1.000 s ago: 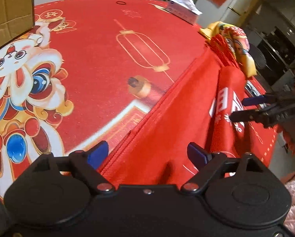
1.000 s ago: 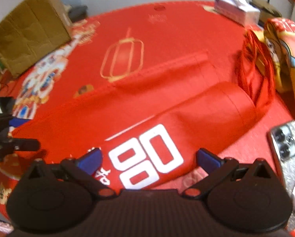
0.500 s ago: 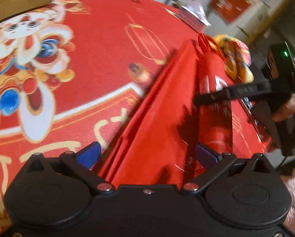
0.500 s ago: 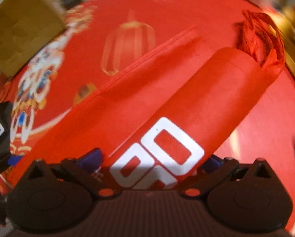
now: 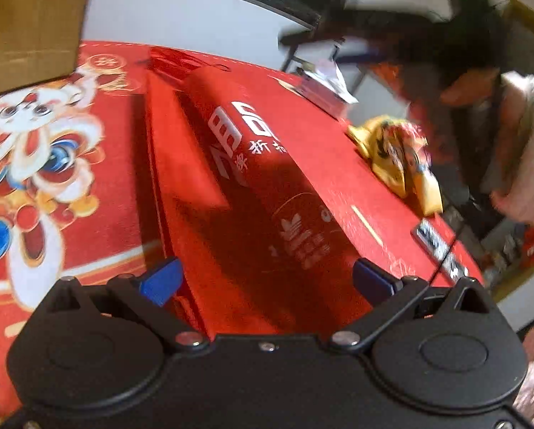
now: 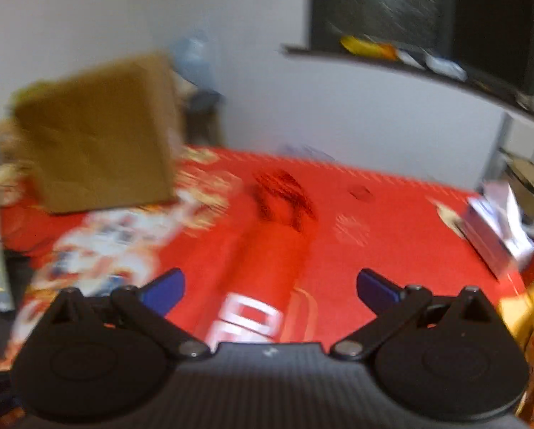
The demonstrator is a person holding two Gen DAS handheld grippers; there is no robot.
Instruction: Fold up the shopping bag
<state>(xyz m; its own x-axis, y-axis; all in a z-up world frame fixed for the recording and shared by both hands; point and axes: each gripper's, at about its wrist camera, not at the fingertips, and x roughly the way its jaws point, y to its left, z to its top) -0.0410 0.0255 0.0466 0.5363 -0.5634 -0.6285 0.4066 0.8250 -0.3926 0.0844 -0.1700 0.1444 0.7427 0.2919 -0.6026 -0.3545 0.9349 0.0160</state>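
While the red bag (image 5: 252,186) lies lengthwise on the red worktop (image 5: 338,164), the left tongs (image 5: 265,279) hover over its near end with blue tips spread wide, holding nothing. The bag's right part is rolled over into a long ridge bearing white print, and a flatter red layer lies to its left. Its handles (image 5: 167,59) bunch at the far end. A cartoon lion print (image 5: 34,157) covers the worktop's left side, with a cardboard box (image 5: 27,21) at far left. To the right sit a tissue box (image 5: 324,85), a yellow printed cloth (image 5: 399,153) and a phone (image 5: 440,246). A fluffy sleeve (image 5: 528,150) shows at right.

The right view is blurred; the right tongs (image 6: 270,287) are also spread apart and empty, above the bag (image 6: 267,271), whose handles (image 6: 285,196) lie beyond.
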